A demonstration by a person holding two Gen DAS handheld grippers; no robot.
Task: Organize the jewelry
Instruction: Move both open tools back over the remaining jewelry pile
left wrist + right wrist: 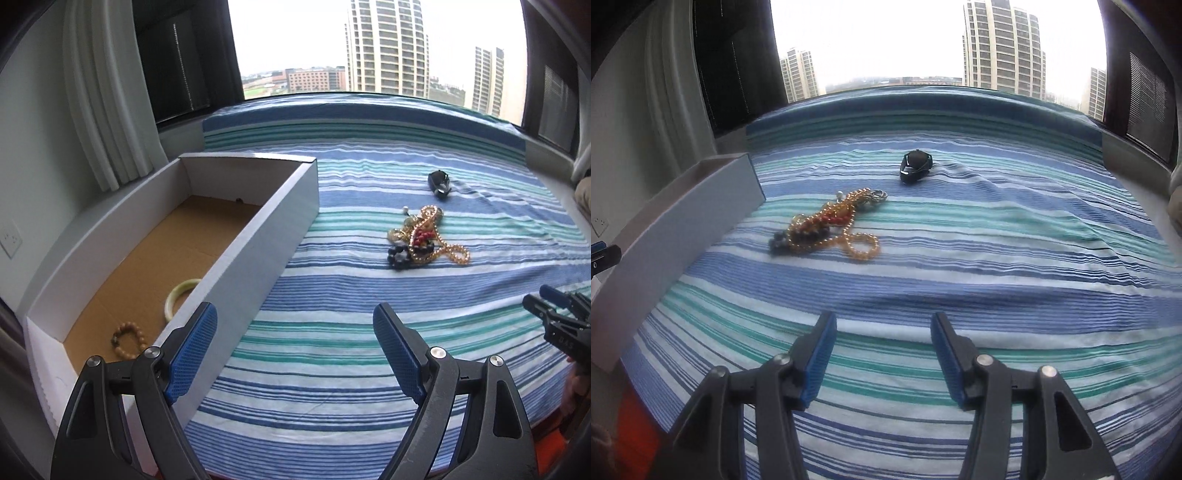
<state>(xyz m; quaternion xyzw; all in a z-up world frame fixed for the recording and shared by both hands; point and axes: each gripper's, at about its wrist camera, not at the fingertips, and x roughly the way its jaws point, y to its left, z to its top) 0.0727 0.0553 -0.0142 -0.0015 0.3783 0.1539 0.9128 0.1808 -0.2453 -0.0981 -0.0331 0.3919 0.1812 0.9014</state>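
Note:
A tangled pile of jewelry (424,236) (827,227), with gold bead chains, red beads and dark beads, lies on the striped cloth. Behind it sits a black watch (439,183) (915,166). At the left stands a white box (258,236) (683,221) with a brown floor. Inside it are a pale green bangle (177,295) and a wooden bead bracelet (127,338). My left gripper (295,308) hangs open and empty over the box's near right wall. My right gripper (883,316) is open and empty over bare cloth, well short of the pile.
The blue, teal and white striped cloth (369,369) covers a wide ledge below a window. A white curtain (107,92) and a wall outlet (9,240) are left of the box. Something orange (635,417) shows at the cloth's near edge.

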